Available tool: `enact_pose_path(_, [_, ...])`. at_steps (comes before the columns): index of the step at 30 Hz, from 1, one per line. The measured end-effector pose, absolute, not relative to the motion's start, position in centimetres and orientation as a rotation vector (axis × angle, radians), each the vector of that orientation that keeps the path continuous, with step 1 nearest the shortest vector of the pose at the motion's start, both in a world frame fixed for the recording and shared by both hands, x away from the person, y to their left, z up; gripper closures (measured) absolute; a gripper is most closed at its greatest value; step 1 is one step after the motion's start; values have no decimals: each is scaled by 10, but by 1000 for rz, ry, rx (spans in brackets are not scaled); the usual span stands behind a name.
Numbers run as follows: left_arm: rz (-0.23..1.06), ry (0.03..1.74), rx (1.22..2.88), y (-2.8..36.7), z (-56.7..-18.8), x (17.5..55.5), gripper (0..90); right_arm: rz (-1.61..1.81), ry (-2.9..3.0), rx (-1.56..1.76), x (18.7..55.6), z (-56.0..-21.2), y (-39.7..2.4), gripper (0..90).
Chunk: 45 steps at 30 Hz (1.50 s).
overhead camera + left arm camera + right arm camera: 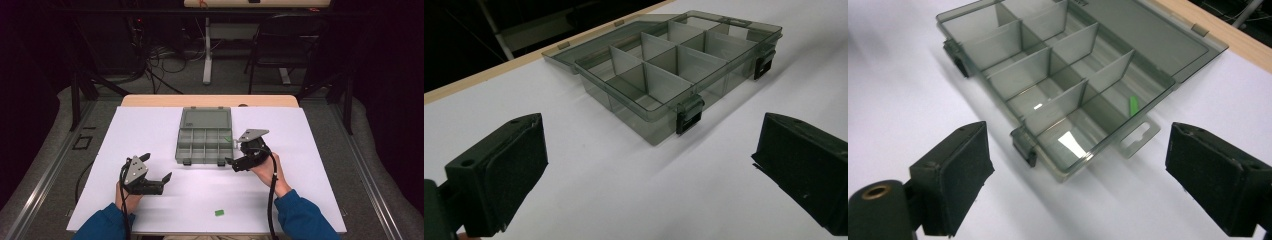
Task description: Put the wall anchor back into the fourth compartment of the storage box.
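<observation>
Two grippers with jaws apart and empty, left gripper (159,174) lower left, right gripper (231,161) beside open compartment box (204,135) at centre, green piece (219,212) near bottom edge.

1. Left gripper (159,176): black body, grey three-cornered plate, black cable.
2. Right gripper (231,161): the same build; blocky black jaws with screw holes.
3. Sleeves (302,220): blue.
</observation>
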<state>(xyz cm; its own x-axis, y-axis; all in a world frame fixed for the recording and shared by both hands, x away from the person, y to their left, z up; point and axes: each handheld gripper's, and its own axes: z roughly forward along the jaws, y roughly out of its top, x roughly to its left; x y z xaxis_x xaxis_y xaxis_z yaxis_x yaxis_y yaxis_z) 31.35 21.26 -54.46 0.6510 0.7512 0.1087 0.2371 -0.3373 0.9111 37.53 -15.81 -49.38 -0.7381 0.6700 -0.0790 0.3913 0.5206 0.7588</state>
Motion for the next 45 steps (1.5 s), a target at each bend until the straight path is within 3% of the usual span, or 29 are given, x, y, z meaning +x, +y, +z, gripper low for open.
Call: enact_pose_path(45, [650, 770, 1887, 212, -544, 313, 1, 1027, 2471, 789, 309, -518, -149, 18])
